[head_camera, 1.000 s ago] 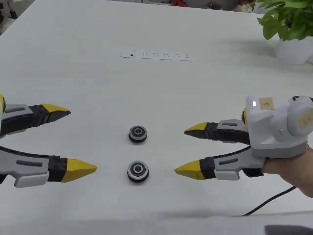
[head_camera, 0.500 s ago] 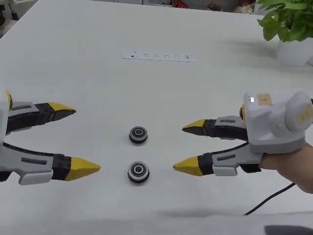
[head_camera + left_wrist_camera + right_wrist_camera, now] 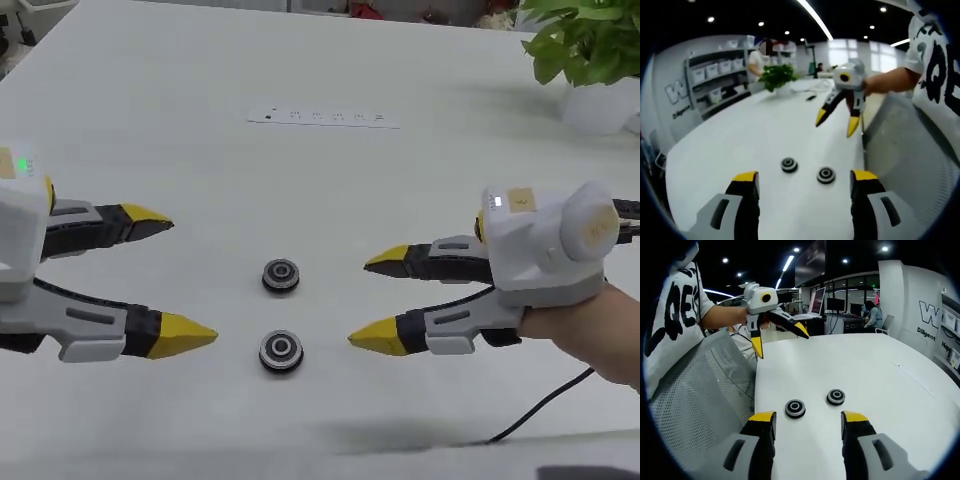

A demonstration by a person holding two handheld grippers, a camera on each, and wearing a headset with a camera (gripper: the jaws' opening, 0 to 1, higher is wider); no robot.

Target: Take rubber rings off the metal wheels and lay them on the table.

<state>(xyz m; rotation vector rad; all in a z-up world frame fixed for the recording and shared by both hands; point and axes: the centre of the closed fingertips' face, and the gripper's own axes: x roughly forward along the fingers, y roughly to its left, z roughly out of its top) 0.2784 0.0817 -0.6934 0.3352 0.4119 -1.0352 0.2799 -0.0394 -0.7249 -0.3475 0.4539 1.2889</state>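
Squarely between the two tools, two metal wheels lie flat on the white surface [image 3: 420, 170]. The near wheel [image 3: 281, 351] is toward the person and the far wheel [image 3: 280, 275] is just beyond it, close by but not touching. Each wears a dark rubber ring [image 3: 263, 352] around its rim. The left tool [image 3: 175, 277] is held to the wheels' left, jaws spread wide with nothing between them and yellow tips pointing in toward the pair. The right tool [image 3: 362, 300], gripped in a hand [image 3: 590, 335], faces it from the right, jaws likewise apart and empty. Neither tool touches a wheel; a clear stretch of surface separates tips and wheels on both sides. In the left gripper view both wheels sit ahead of the jaws within the gap between them, the near wheel on the right, and the right tool hangs beyond them. In the right gripper view the wheels again lie ahead between the jaws, the near wheel on the left. Farther back, a white power strip [image 3: 322, 116] lies on the surface and a potted plant [image 3: 585, 50] stands at the far right. A black cable [image 3: 545, 405] trails near the hand.
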